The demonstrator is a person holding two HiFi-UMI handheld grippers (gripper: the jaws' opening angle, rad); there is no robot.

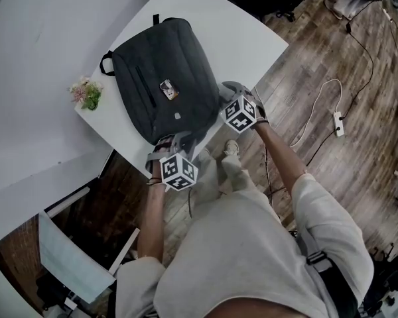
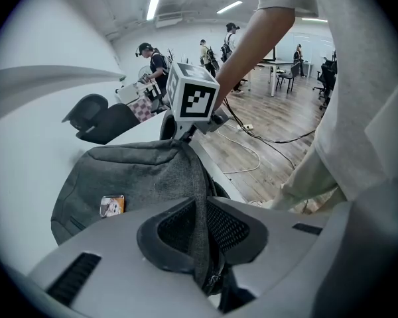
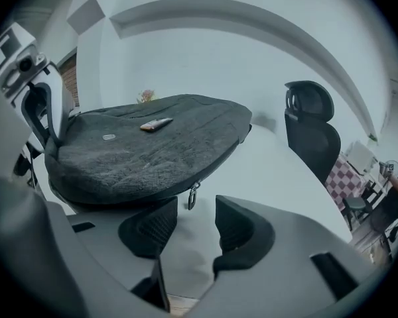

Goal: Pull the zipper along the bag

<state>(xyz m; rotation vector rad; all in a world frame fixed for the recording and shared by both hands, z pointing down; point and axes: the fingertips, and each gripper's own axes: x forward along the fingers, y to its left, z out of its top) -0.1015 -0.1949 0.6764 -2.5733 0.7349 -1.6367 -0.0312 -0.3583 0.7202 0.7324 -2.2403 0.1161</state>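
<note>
On table (image 1: 209, 15) — bag (image 1: 162, 71) edge pinched by left gripper (image 2: 200, 234) | right gripper (image 3: 196, 227) jaws spread — zipper pull (image 3: 193, 195) just ahead

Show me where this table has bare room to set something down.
Widest bare patch: white table right of the grey backpack, toward the far corner. A narrow strip runs between backpack and flowers. The near edge is crowded: left gripper clamps the backpack, right gripper open beside it.

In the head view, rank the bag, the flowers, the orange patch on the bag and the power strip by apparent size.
1. bag
2. flowers
3. orange patch and power strip look alike; the strip is farther from the camera, so unranked.
</note>
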